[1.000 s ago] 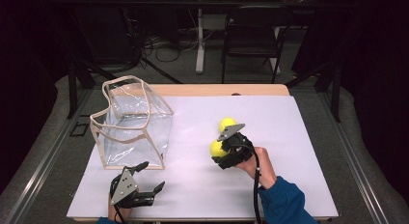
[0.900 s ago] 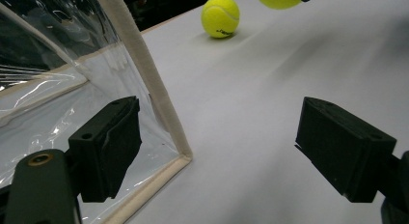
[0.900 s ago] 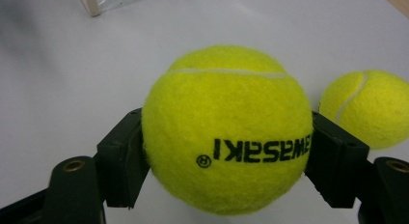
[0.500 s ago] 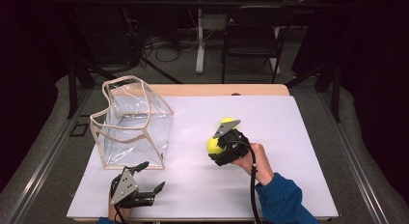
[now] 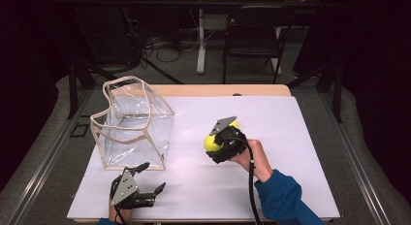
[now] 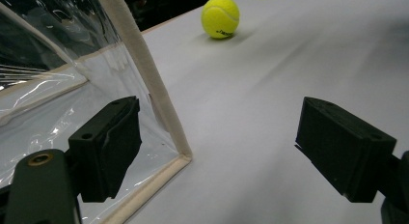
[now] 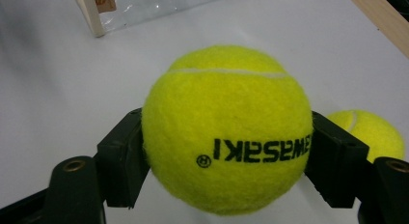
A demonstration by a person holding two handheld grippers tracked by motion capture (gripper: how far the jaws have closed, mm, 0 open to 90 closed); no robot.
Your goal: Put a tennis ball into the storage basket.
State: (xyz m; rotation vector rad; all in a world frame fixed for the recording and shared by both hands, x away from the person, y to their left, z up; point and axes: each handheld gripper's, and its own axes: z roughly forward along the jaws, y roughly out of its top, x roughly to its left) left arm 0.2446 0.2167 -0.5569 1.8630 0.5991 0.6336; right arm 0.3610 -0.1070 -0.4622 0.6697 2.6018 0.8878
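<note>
A white table (image 5: 291, 186) carries a clear plastic bag (image 5: 133, 123) with cream trim, standing open at its far left. The left gripper (image 5: 151, 179) rests at the near left edge just in front of the bag, jaws spread wide with nothing between them. Near the middle, the right gripper (image 5: 212, 143) pinches a yellow tennis ball (image 7: 226, 130) between its pads. A second tennis ball (image 7: 369, 132) lies on the table just beyond it.

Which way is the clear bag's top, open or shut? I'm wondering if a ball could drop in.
Open: the clear bag stands upright, its cream-trimmed rim spread wide, nothing covering it.
</note>
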